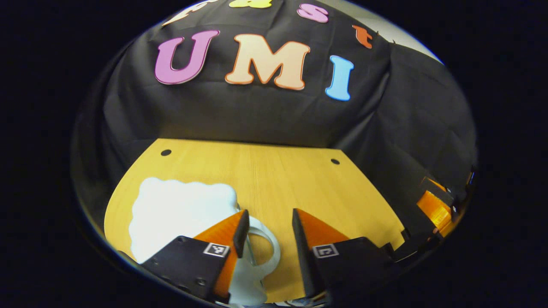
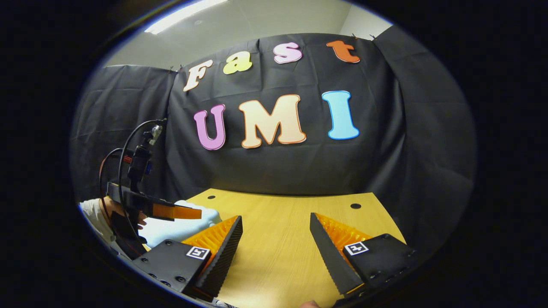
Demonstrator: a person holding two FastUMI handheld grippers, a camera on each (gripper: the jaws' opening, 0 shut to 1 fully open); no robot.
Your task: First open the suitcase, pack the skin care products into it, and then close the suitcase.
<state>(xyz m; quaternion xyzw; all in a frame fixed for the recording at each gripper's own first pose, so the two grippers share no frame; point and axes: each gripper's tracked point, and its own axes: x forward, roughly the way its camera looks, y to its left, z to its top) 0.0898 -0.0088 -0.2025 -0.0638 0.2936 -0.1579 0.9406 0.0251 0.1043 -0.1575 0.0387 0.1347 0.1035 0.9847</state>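
left claw: open — above white suitcase handle
right claw: open — over bare table
suitcase: partly hidden

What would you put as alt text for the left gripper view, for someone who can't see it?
The left gripper hangs open over a white cloud-shaped case with a round handle, lying at the near left of a wooden table. Part of the other gripper shows at the right edge, against the black cloth wall.
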